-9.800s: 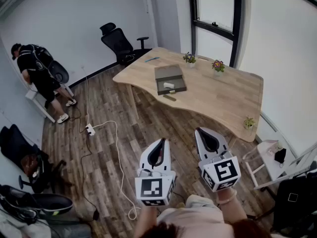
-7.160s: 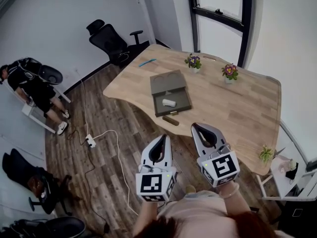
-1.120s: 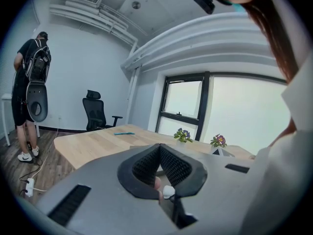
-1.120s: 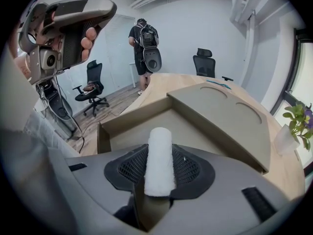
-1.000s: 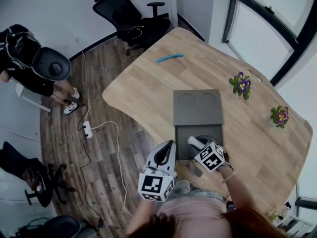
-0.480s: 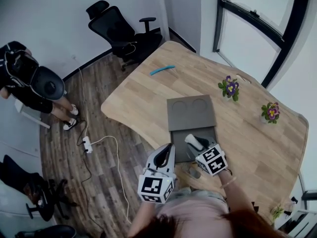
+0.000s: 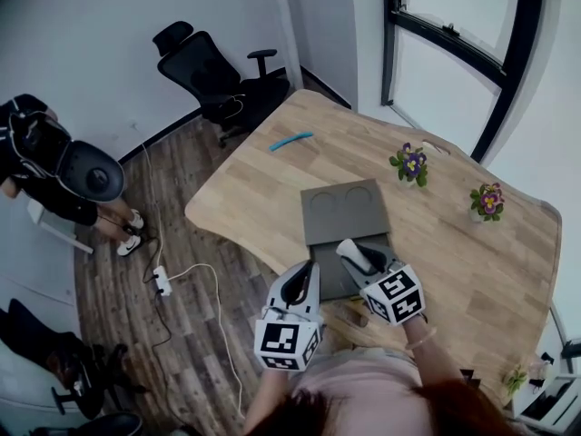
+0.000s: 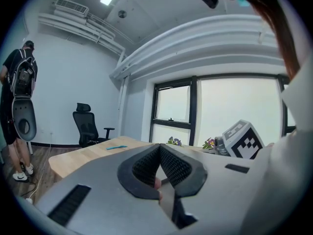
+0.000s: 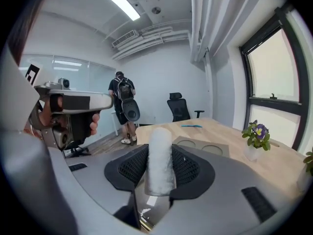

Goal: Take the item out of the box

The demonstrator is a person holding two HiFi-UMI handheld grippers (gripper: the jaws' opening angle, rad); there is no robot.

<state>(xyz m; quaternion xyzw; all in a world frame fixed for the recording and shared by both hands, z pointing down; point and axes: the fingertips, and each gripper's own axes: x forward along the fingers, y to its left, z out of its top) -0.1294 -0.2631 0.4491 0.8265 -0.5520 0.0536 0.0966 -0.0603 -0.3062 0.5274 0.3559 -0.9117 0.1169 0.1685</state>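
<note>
An open grey box lies on the wooden table (image 7: 454, 234), its lid (image 7: 345, 211) folded back and its tray (image 7: 331, 280) partly hidden under my grippers. My right gripper (image 7: 360, 256) hangs over the tray, shut on a white cylindrical roll (image 7: 349, 249). In the right gripper view the roll (image 9: 160, 136) stands upright between the ribbed pads of that gripper (image 9: 160, 154), with the lid (image 9: 203, 148) beyond. My left gripper (image 7: 307, 271) hovers at the table's near edge, left of the box. Its jaws (image 8: 160, 148) meet with nothing between them.
Two small flower pots (image 7: 410, 163) (image 7: 488, 201) stand behind the box and a blue stick (image 7: 290, 141) lies at the far table edge. An office chair (image 7: 204, 71), a person (image 7: 36, 153) and a power strip with cable (image 7: 163, 280) are on the floor to the left.
My right gripper has come up a little from the tray with the white roll in it. The left gripper has stayed beside the box.
</note>
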